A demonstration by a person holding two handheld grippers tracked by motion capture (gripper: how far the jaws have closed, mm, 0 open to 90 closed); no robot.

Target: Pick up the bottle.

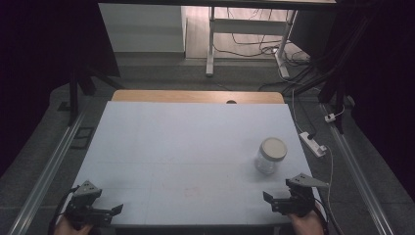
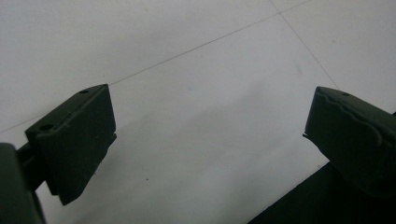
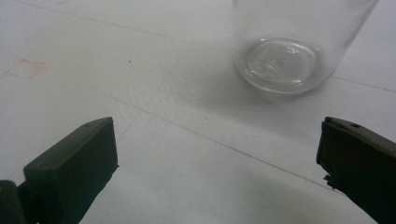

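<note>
Right gripper lower right of frame, low over table, jaws spread wide, empty. Jar upright, just above it. Left gripper lower left, spread, empty.

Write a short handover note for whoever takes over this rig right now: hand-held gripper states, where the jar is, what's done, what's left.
Left hand-held gripper: open, empty, at the near left edge of the pale blue table.
Right hand-held gripper: open, empty, at the near right edge, facing the jar.
Clear glass jar with a beige lid: upright on the right side of the table, just beyond the right gripper, untouched, lid on.
Done: nothing visible.
Left: probably approach and grasp the jar.
</note>
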